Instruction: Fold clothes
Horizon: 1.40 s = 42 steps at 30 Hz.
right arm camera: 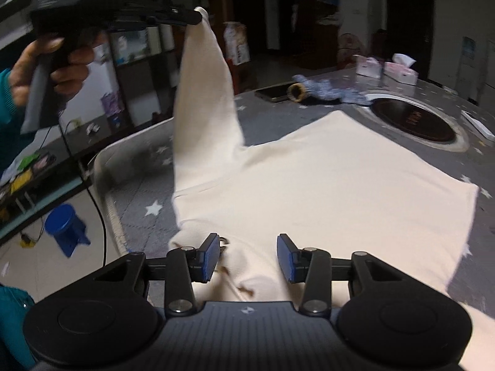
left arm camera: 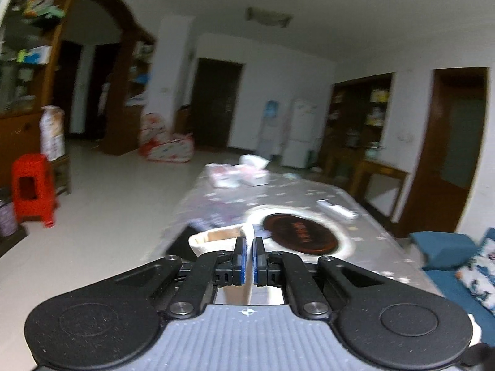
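Cream sweater [right arm camera: 324, 179] spread flat on the worktop [right arm camera: 464, 114], over a grey star-print cover, body reaching from the near edge toward the round dark inset plate [right arm camera: 413, 119]. One sleeve [right arm camera: 204, 92] raised off the left side of the garment, hanging taut from its cuff.

Left gripper [right arm camera: 198, 18] held high above the worktop's left edge by a hand [right arm camera: 52, 61], fingers pinched shut on the sleeve cuff; in the left wrist view the blue pads [left arm camera: 242, 259] nearly meet, cream fabric caught between and below them. Right gripper [right arm camera: 247, 256] low at the near edge over the sweater's neckline area, fingers spread wide, holding nothing.

Step in hand, by judgement: a sleeve fold, the lifted sleeve either on its way across the body or just drawn out to be straightened. Next move likely calls for carrying the cuff inward over the chest and laying it without wrinkles, the open gripper free to pin the shoulder.

Hard to make out: the other sleeve, out of frame or tucked under. Near hem hidden beneath the right gripper's body. Small brown marks by the collar blurred, perhaps a drawstring or trim. Patterned blue cloth [right arm camera: 328, 91] and tissue boxes [right arm camera: 386, 68] at the far end.
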{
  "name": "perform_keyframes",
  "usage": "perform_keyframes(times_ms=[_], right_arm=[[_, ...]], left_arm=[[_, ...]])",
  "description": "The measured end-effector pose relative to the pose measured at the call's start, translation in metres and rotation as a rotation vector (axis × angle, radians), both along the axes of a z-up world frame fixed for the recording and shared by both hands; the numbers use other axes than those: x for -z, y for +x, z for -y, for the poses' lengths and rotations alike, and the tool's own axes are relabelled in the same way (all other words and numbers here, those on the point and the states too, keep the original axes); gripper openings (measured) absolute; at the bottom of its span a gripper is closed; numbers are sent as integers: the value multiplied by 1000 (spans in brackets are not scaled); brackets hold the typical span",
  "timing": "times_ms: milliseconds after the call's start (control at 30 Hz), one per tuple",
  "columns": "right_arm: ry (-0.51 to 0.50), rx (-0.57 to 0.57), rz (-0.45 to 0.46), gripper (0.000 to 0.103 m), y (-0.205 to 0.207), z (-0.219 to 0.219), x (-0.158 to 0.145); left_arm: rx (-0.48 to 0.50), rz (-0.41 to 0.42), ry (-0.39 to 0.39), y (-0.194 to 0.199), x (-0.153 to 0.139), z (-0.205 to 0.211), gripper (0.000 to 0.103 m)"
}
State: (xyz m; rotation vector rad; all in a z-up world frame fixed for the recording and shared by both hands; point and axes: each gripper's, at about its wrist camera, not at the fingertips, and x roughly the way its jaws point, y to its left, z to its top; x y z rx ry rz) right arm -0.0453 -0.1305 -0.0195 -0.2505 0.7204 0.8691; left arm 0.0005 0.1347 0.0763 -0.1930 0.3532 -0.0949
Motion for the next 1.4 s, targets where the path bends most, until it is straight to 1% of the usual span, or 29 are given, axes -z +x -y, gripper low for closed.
perform_keyframes(times_ms=[333,467,600,733,800,833,867,967,1033,1100,1133,1167,1200,1300,1400], right_arm=[[38,142,-11,41,-3,43,-2],[45,198,-30,41,-6,60,5],[49,252,-42,42,-7,74,9],[43,300,-35,42,-7,87,8],[41,323,-30,42,-7,93,6],[40,334,-27,42,-6,96,5],[41,343,-24,42,-7,99,5],[42,364,-10,42,-5,103,2],[50,374,-3,42,-3,105,0],[58,377,1,42,-2,104,-1],[59,376,3,42,-1,103,-1],[58,375,5,42,0,101,0],[58,375,2,42,2,99,1],[57,371,-13,42,6,93,7],[44,372,-26,42,8,90,12]], left_arm=[[297,-17,-68,3,9,93,5],[405,-68,-89,6,31,124,5],[495,-158,-94,8,58,152,7],[569,-247,-78,8,81,167,13],[589,-267,-70,8,87,167,21],[601,-272,-69,7,89,164,32],[606,-271,-67,2,89,162,37],[597,-239,-23,-3,86,147,36],[558,-235,2,0,88,133,35],[499,-254,1,6,91,115,31],[466,-263,5,8,94,105,25],[433,-271,12,9,96,96,22],[400,-279,19,11,99,87,22],[323,-275,78,3,102,71,22],[296,-275,110,-7,101,55,26]])
